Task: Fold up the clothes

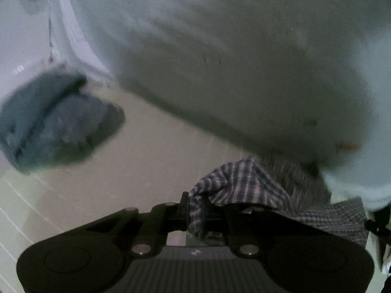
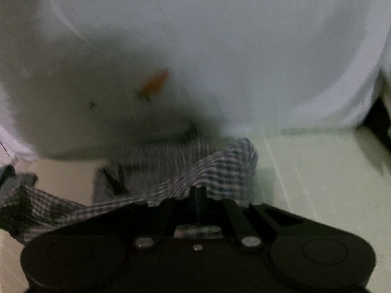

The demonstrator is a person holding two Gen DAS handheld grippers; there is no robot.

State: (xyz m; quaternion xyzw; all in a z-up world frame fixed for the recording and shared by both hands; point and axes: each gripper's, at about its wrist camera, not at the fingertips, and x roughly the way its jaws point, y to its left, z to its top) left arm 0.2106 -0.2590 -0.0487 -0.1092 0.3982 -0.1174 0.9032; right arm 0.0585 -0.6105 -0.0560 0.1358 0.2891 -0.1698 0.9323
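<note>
As the left wrist view showed, the left gripper (image 1: 195, 210) was clenched on a corner of the checked garment (image 1: 244, 183), whose cloth ran off rightward above the pale floor (image 1: 146, 151) | right wrist view: right gripper (image 2: 198, 195) clamped the opposite corner, garment stretching leftward between both, each equally near.

Your checked garment (image 1: 246, 185) hangs between your two grippers, above the floor (image 1: 136, 171). Behind it hangs a draped sheet (image 1: 244, 73); a heap of clothes (image 1: 56, 122) (blurred) lies on the floor at left.
</note>
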